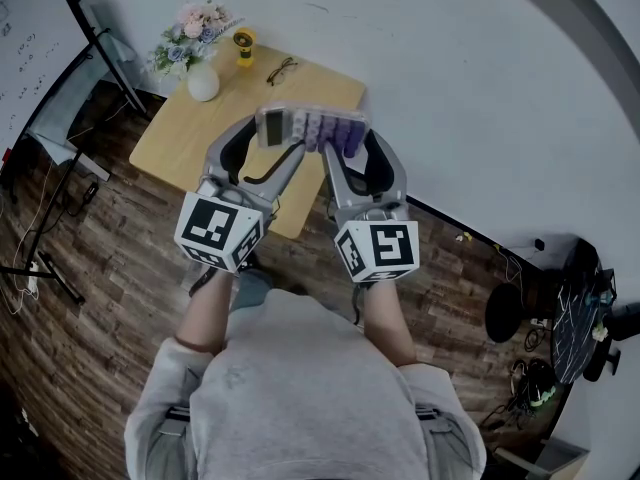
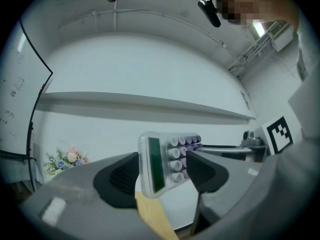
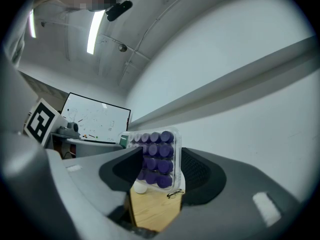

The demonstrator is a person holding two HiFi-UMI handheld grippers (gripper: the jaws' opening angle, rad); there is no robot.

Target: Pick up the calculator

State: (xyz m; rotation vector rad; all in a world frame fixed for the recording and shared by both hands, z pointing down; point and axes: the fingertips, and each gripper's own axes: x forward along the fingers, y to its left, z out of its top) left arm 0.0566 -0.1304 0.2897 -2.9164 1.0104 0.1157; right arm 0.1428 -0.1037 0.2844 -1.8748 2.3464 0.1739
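Calculator hangs at upper centre of the head view, lifted well clear of the wooden table below it, so the pick-up itself looks done. The left gripper clamps its display end, and the right gripper clamps its purple-key end. Probably all that is left is keeping it steady.

Open air around the raised calculator; bare tabletop below, vase and glasses along far edge.
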